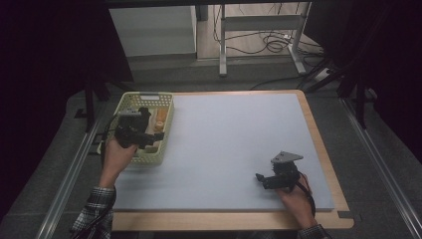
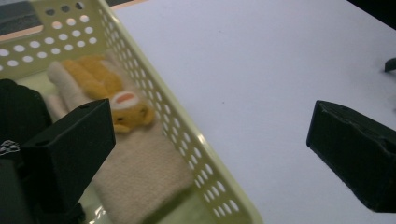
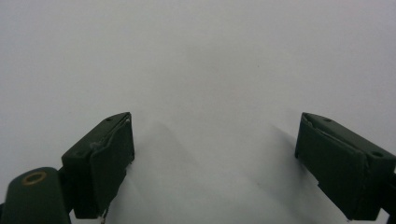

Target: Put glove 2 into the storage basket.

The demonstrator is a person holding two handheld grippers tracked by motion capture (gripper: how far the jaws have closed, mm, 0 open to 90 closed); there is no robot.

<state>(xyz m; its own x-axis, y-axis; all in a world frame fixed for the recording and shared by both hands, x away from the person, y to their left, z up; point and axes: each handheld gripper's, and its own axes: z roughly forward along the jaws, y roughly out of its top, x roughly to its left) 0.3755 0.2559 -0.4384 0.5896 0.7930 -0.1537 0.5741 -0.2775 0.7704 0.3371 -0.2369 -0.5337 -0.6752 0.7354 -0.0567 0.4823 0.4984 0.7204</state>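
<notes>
I hold my left hand-held gripper (image 1: 149, 130) over the pale yellow perforated plastic basket (image 1: 130, 102), which sits at about ten o'clock on the table (image 1: 239, 144), against its left edge. Inside the basket lies a cream knitted cloth with a small orange-yellow plush animal (image 2: 109, 93) on it; I judge this soft toy to be what I am after, so I keep the left hand-held gripper just above the basket's near right wall. Its jaws stand wide apart, one over the cloth, the other out over the bare table, and they grasp nothing. The black shape beside the cloth is too dark for me to name.

My right hand-held gripper (image 1: 263, 180) rests low at about five o'clock, well apart from the basket, probably parked out of the way. It too is released, jaws spread wide, empty.
</notes>
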